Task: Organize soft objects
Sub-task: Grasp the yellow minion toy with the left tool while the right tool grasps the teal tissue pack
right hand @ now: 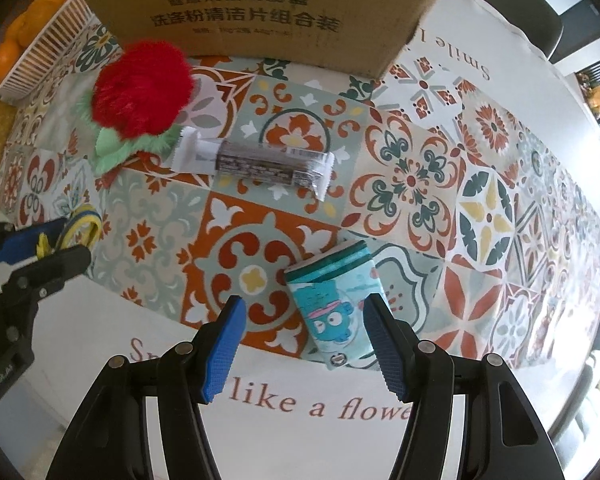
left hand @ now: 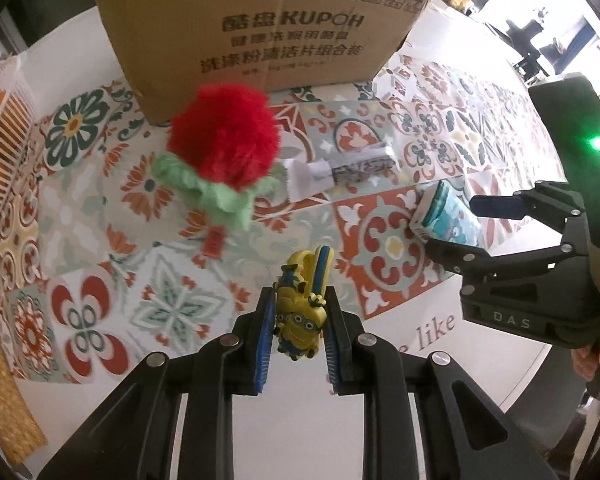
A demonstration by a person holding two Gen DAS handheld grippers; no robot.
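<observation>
Left claw [left hand: 298,312] clamped on yellow minion toy [left hand: 300,312], clear only in left view; right claw [right hand: 306,336] apart above teal tissue pack [right hand: 334,304]; snack bar [right hand: 256,164] plain in right view.

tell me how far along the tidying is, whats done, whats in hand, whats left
Done: nothing visibly; the cardboard box's inside is out of view. In hand: the left claw is shut on a yellow minion toy, lifted off the tablecloth. The right claw hangs open above the teal tissue pack, not gripping it. Left on the cloth: that pack, the red fluffy plush and the wrapped snack bar.
</observation>
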